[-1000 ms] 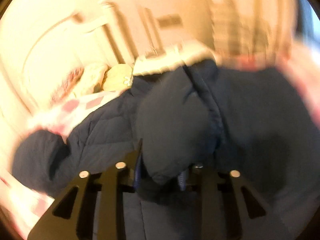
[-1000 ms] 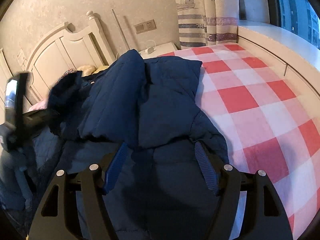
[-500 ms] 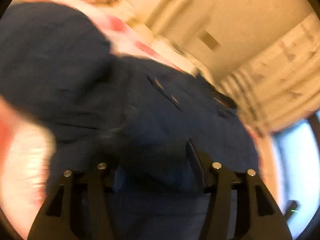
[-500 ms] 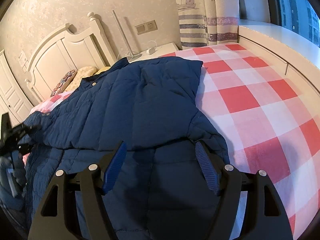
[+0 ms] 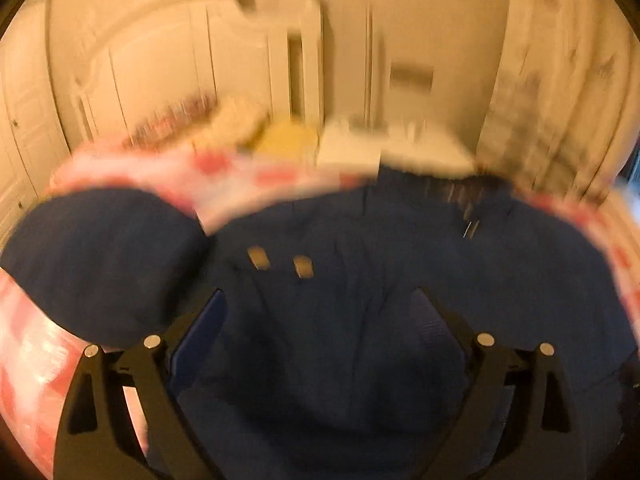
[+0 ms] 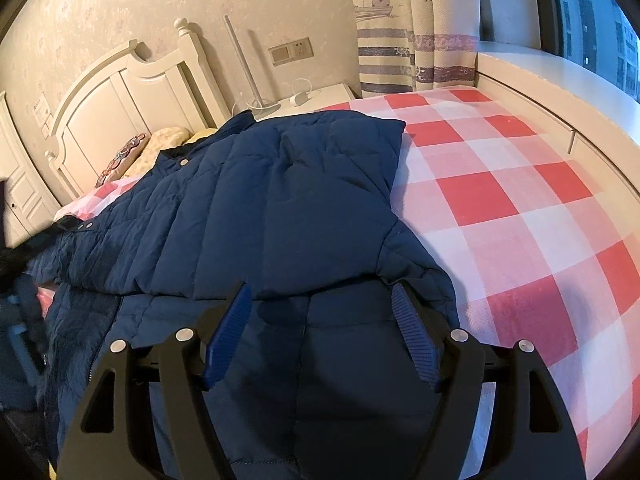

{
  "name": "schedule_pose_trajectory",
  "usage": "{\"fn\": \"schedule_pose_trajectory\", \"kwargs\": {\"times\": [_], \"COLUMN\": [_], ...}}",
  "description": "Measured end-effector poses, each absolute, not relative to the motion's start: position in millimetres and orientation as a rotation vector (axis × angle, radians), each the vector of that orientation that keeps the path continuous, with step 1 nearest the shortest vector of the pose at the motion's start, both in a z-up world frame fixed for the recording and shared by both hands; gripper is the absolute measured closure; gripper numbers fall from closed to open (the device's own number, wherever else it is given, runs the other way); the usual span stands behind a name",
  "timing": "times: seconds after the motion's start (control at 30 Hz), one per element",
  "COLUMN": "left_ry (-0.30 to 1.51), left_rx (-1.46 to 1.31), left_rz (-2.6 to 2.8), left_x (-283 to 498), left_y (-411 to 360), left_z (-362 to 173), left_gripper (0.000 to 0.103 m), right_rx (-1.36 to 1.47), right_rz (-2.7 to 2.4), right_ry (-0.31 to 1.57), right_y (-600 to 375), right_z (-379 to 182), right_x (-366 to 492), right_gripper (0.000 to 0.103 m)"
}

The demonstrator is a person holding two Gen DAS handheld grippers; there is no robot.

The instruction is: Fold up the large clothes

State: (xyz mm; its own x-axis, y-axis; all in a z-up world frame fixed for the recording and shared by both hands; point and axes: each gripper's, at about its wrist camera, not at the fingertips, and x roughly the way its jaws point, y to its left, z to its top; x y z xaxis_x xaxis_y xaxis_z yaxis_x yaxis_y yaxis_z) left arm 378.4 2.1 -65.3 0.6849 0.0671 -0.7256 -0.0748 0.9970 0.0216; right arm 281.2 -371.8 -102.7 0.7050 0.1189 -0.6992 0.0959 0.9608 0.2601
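Observation:
A navy quilted puffer jacket (image 6: 280, 208) lies on a bed with a red-and-white checked sheet (image 6: 520, 208). Its upper part is folded over the lower part, the fold edge just ahead of my right gripper (image 6: 322, 300). The right gripper is open and empty, hovering over the jacket's lower part. In the blurred left wrist view the jacket (image 5: 360, 300) fills the lower frame, with two metal snaps showing. My left gripper (image 5: 318, 304) is open and empty above it. A sleeve (image 5: 100, 264) bulges at the left.
A white headboard (image 6: 120, 108) and pillows (image 6: 160, 144) stand at the bed's far end. A white nightstand (image 6: 316, 98) with a lamp pole (image 6: 244, 64) stands beside it. Striped curtains (image 6: 400, 40) and a window ledge (image 6: 560, 92) run along the right.
My left gripper carried the sleeve across the jacket, let it go and opened. The jacket now lies flatter. The left view swung back toward the headboard. The right gripper has not moved.

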Motion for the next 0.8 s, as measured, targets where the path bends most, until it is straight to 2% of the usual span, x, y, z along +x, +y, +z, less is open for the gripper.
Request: {"fn": "schedule_pose_trajectory", "kwargs": {"times": [0.07,0.1,0.2,0.4,0.5,0.6,0.7,0.8], "left_ry": [0.899,0.881,0.883,0.882,0.879,0.88,0.881,0.884], "left_rx": [-0.024,-0.014,0.025,0.044,0.039,0.04,0.038,0.044], "left_rz": [0.092,0.082,0.069,0.081,0.078,0.078,0.077,0.08], "left_x": [390.9,388.9,389.7,390.4,382.9,384.1,384.1,384.9], "left_y": [9.8,9.5,5.2,1.9,5.6,5.5,5.8,5.1], "left_z": [-95.9,-100.7,-107.6,-105.7,-99.3,-99.7,-99.9,-100.3], "left_gripper": [0.009,0.007,0.002,0.002,0.002,0.002,0.002,0.002], "right_rx": [0.301,0.311,0.29,0.139,0.064,0.003,-0.001,0.018], "right_rz": [0.021,0.024,-0.012,0.04,0.056,0.055,0.053,0.023], "right_ry": [0.797,0.802,0.805,0.739,0.798,0.981,1.007,0.94], "right_y": [-373.9,-375.5,-373.2,-331.0,-307.2,-292.5,-289.9,-296.0], "right_z": [-102.8,-102.3,-90.7,-52.8,-62.5,-98.9,-98.4,-80.6], "right_x": [281.5,281.4,280.1,317.2,361.9,398.4,402.7,402.2], "right_gripper": [0.032,0.032,0.032,0.032,0.032,0.028,0.026,0.026]}}
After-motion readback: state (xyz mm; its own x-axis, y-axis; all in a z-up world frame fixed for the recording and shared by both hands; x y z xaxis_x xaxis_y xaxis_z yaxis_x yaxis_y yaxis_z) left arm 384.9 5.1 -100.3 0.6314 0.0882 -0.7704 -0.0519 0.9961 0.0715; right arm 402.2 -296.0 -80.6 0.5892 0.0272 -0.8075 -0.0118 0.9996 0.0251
